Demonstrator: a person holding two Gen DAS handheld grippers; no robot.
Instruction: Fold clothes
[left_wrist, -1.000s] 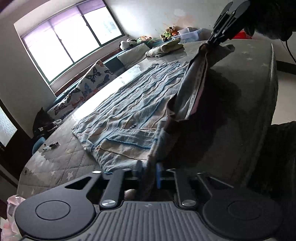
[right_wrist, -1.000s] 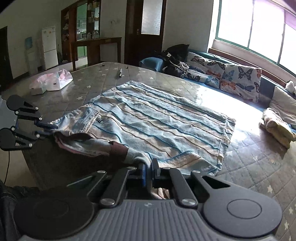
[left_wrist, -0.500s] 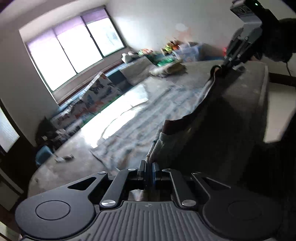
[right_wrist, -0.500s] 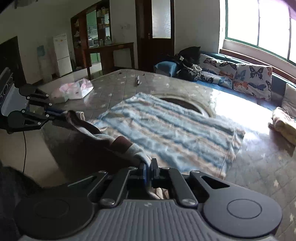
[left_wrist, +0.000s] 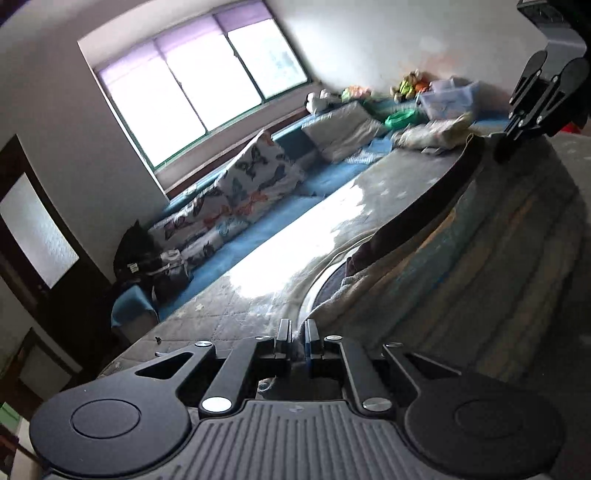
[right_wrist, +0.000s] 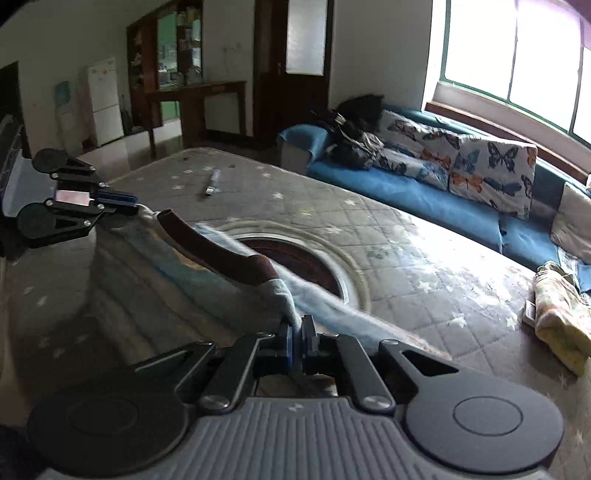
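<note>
The left gripper (left_wrist: 298, 338) was clamped on one end of the striped garment (right_wrist: 207, 275), and the right gripper (right_wrist: 297, 341) pinched the other end by its brown cuff (right_wrist: 229, 258). The cloth hung stretched between them, lifted above the quilted mattress (right_wrist: 406, 251), with a blue couch (right_wrist: 424, 195) beyond.

A quilted star-print mattress (right_wrist: 424, 258) fills the room beside a blue sofa (right_wrist: 406, 192) with butterfly cushions (right_wrist: 495, 166), a white fridge (right_wrist: 105, 99) beyond, and what may be a pen (right_wrist: 212, 182) lying on the quilting.
</note>
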